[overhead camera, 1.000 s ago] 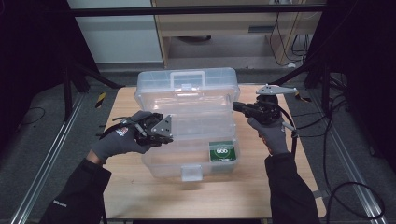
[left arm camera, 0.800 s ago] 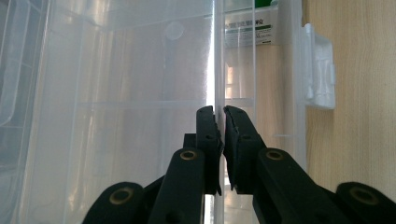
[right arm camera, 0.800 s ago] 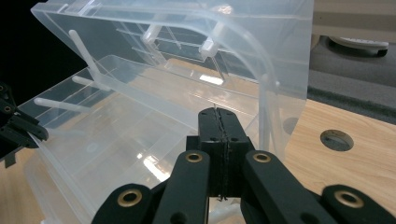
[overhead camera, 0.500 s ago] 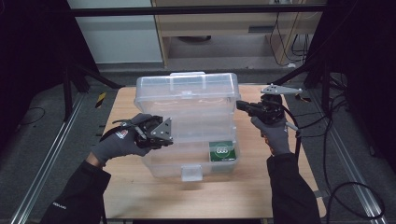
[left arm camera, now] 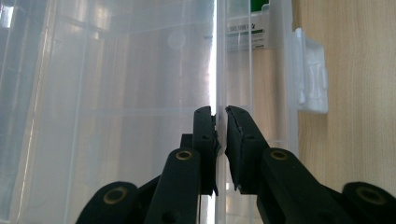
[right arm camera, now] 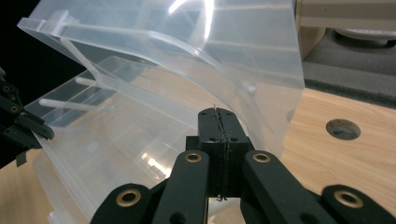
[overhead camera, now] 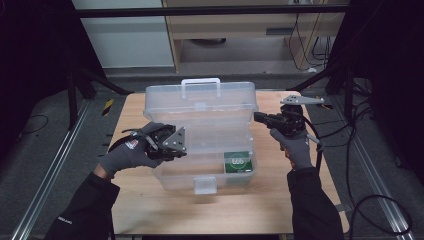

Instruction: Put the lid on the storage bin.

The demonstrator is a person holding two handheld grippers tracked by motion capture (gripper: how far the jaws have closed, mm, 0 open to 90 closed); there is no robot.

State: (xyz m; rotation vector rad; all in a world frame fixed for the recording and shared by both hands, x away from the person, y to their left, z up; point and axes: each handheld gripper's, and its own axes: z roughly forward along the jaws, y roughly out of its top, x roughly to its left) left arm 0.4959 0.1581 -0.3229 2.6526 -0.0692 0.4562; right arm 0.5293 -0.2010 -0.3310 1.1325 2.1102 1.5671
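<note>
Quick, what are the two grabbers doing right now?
Left gripper: jaws just easing apart around the clear box's wall, a gap showing.
Right gripper: shut, tip against the open lid.

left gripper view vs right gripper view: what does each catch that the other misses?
Left gripper view: the left claw straddling the thin box wall, its jaws having just been opening, with a gap at one pad; the white latch; the green label inside.
Right gripper view: the right claw shut on nothing, just below the raised, curved lid; a round hole in the tabletop.
Both: the clear box and the wooden table.
</note>
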